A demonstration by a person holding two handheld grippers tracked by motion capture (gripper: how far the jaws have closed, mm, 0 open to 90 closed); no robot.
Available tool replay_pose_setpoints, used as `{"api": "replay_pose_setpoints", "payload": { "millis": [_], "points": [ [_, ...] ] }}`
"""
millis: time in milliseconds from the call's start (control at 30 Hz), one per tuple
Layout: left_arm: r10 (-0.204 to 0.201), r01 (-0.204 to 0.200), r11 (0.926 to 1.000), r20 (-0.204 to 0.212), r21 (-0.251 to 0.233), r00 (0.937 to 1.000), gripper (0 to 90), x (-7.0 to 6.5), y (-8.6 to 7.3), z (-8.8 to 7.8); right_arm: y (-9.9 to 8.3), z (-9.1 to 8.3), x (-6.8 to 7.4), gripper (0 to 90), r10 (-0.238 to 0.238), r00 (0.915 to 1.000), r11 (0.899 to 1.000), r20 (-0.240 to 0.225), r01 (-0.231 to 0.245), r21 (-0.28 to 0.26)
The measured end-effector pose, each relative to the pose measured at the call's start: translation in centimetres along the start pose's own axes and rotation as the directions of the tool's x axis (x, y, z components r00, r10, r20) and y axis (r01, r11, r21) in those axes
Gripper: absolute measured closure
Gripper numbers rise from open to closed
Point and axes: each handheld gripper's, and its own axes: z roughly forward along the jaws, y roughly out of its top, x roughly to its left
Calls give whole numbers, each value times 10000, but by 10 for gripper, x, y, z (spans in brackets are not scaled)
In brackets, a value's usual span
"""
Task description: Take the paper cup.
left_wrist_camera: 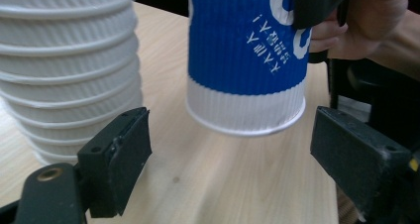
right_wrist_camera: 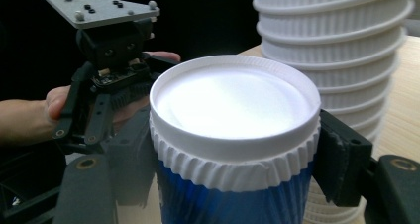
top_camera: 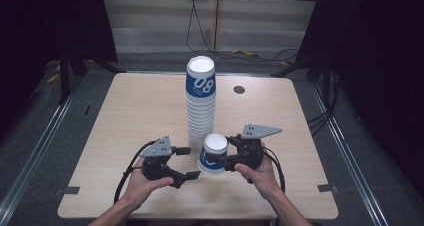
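A blue-and-white paper cup [top_camera: 213, 156] is upside down, and my right gripper [top_camera: 216, 157] is shut on its ribbed sides. In the right gripper view the jaws press the cup [right_wrist_camera: 233, 100] from both sides under its white base. In the left gripper view the cup's wide rim [left_wrist_camera: 245, 122] hangs tilted just above the wood. My left gripper [top_camera: 189, 162] stands open just left of the cup, touching nothing. Its jaws [left_wrist_camera: 230, 154] stand wide in front of the cup. A tall stack of upturned cups [top_camera: 201, 103] stands right behind.
The stack [left_wrist_camera: 64, 60] rises close on the left of the left gripper view, and it [right_wrist_camera: 337, 45] stands behind the held cup in the right gripper view. The wooden table [top_camera: 125, 116] has a round cable hole [top_camera: 239, 90] at the back right. Dark floor and rails surround it.
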Motion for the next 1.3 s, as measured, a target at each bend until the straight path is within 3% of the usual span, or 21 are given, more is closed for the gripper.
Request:
{"api": "replay_pose_setpoints", "payload": {
  "millis": [300, 700, 833, 1067, 1300],
  "points": [
    [-64, 64, 10000, 140, 11, 9999, 156, -3, -2, 6, -6, 11, 4, 291, 117, 9989, 9997, -448, -127, -231],
    [-398, 394, 9991, 347, 148, 9986, 154, -3, -7, 16, -10, 30, 13, 294, 51, 9978, 9998, -658, -62, -168],
    [-302, 290, 9992, 416, 281, 9987, 152, -2, -9, 18, -13, 33, 15, 293, 92, 9975, 9999, -706, -102, -135],
    [-414, 406, 9989, 340, 220, 9986, 156, -1, -11, 15, -16, 33, 16, 292, 140, 9980, 9988, -611, -169, -469],
    [38, -43, 9997, 217, 248, 9998, 206, -4, -9, 12, -15, 33, 13, 283, 316, 9967, 9987, -743, -345, -377]
  ]
}}
